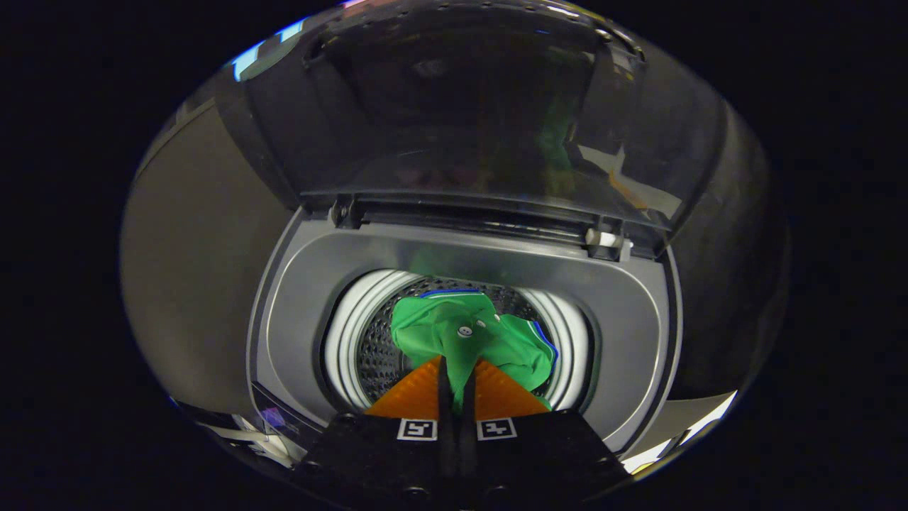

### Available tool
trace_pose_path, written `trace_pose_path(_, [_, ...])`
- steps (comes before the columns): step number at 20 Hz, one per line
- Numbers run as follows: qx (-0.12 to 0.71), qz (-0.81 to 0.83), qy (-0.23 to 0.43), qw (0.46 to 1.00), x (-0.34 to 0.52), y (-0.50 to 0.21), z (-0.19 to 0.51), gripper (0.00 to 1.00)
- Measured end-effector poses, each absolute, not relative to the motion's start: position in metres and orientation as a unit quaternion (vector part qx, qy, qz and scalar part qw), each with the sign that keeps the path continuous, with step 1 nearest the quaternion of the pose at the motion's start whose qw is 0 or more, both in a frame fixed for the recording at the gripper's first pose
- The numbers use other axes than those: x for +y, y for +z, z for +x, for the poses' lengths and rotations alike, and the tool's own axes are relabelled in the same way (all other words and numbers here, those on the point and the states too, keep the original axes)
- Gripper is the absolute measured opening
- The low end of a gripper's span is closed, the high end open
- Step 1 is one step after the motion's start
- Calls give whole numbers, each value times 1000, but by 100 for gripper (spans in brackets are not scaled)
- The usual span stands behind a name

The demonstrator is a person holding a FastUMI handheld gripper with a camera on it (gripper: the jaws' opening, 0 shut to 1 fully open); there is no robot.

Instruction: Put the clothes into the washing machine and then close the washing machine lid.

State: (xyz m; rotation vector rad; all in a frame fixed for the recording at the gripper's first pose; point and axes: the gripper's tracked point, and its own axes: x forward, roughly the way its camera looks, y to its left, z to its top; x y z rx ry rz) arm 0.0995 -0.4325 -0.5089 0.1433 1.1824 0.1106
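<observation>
One green garment (pixel 472 337), trimmed with a blue edge and showing two small buttons, hangs just ahead of the fingers over the mouth of one top-loading washing machine (pixel 638 319). The gripper (pixel 457 387) has its fingers nearly together, clamped on a fold of the cloth. Beyond them the perforated drum (pixel 376 355) lies open, ringed by a white rim. The one lid (pixel 454 106) stands raised behind the opening.
</observation>
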Motion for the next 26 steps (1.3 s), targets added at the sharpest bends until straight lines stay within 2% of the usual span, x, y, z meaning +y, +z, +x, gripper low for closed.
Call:
trace_pose_path(7, [577, 10, 71, 814, -432, -521, 84, 6])
trace_pose_path(15, [563, 0, 75, 823, -429, -520, 103, 6])
trace_pose_path(18, [551, 7, 68, 832, -428, -520, 111, 11])
trace_pose_path(22, [556, 22, 46, 830, -429, -521, 109, 11])
trace_pose_path(25, [539, 28, 31, 841, -433, -518, 117, 18])
trace_pose_path(26, [533, 35, 29, 845, -431, -518, 125, 45])
